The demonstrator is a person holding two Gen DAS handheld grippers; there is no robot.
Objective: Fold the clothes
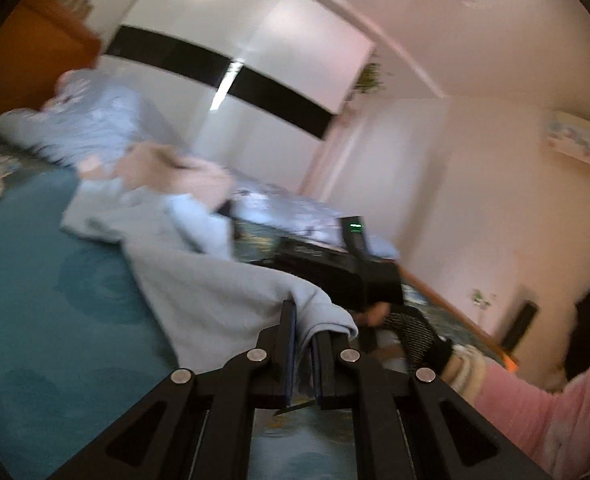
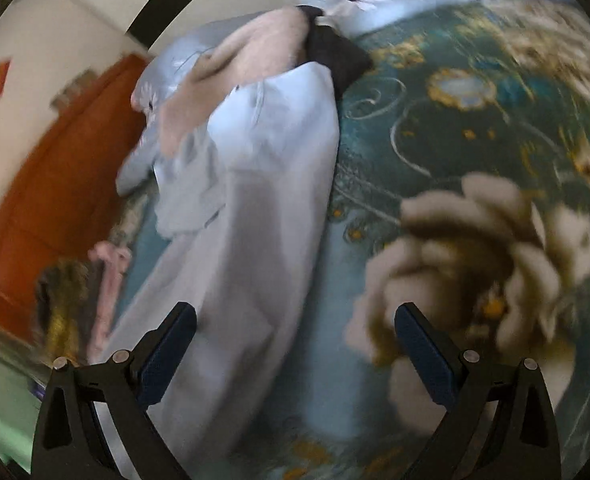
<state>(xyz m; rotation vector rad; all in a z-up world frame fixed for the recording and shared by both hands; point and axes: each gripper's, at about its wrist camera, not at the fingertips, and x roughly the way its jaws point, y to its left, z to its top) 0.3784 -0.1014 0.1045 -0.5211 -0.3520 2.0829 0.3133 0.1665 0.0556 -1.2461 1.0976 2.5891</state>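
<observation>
- Clothes from my left wrist view: my left gripper [image 1: 305, 344] is clamped tight on a fold of the pale blue garment [image 1: 215, 292], which trails away across the teal bedspread [image 1: 35, 280] toward a heap of more clothes [image 1: 143, 168]. My right gripper [image 1: 347, 264] shows beyond it, blurred.
- From my right wrist view: my right gripper [image 2: 295, 344] stands wide apart, holding nothing, above the pale blue garment [image 2: 255, 240] and the flowered bedspread [image 2: 475, 140].

Motion blur smears the clothes pile [image 1: 163, 184] and floral bedspread [image 2: 475, 240] beyond detail.
</observation>
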